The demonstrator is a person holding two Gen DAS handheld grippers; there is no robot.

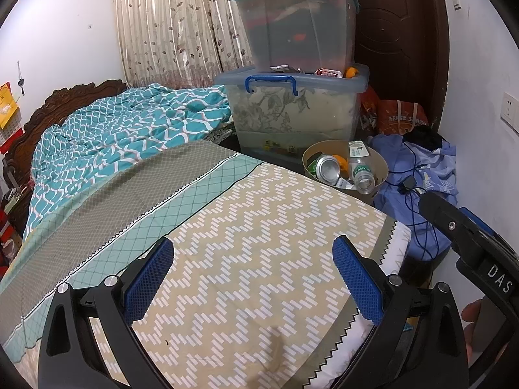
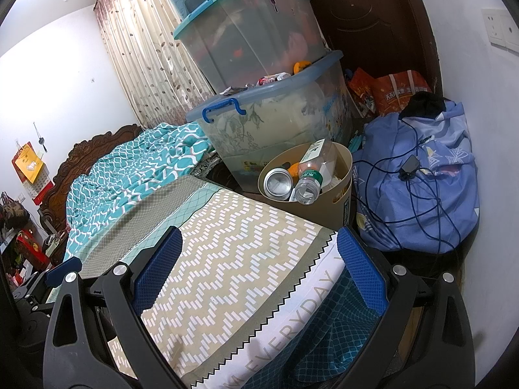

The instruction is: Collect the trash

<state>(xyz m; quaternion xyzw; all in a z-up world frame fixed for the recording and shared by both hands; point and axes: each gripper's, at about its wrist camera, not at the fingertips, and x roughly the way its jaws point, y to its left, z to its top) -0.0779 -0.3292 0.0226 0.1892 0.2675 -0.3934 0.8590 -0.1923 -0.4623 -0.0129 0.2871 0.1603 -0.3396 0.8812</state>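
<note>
1. Hovering over the patterned bedsheet (image 1: 259, 227), left gripper (image 1: 253, 275) spread wide, blue pads (image 1: 152, 278) apart and holding nothing.
2. Hanging over the corner of the same bed, right gripper (image 2: 259, 269) likewise splayed, pads (image 2: 363, 269) well apart with nothing between them.
3. Sitting beyond the far edge of the bed, tan waste bin (image 1: 379, 159) (image 2: 343, 191), standing just in front of the stacked storage boxes (image 1: 292, 107).
4. Lying inside that bin: silver can (image 1: 327, 168) (image 2: 277, 183) with its end facing the camera, clear plastic bottle (image 1: 360, 171) (image 2: 311, 178) with a green label just beside it, and something orange (image 1: 340, 160) tucked behind them.
5. Resting on the lid of the lower box, under the edge of the upper one: small wrappers (image 2: 269, 79) and an orange item (image 2: 301, 64).
6. Lying bunched toward the headboard, teal quilt (image 1: 113, 123).
7. Slumping right of the bin, blue fabric bundle (image 2: 421, 178) with a dark cable (image 2: 412, 168) draped across it.
8. Showing at the right edge of the left wrist view, part of the other black tool marked "DAS" (image 1: 496, 278), with fingertips (image 1: 473, 311) of a hand just below it.
</note>
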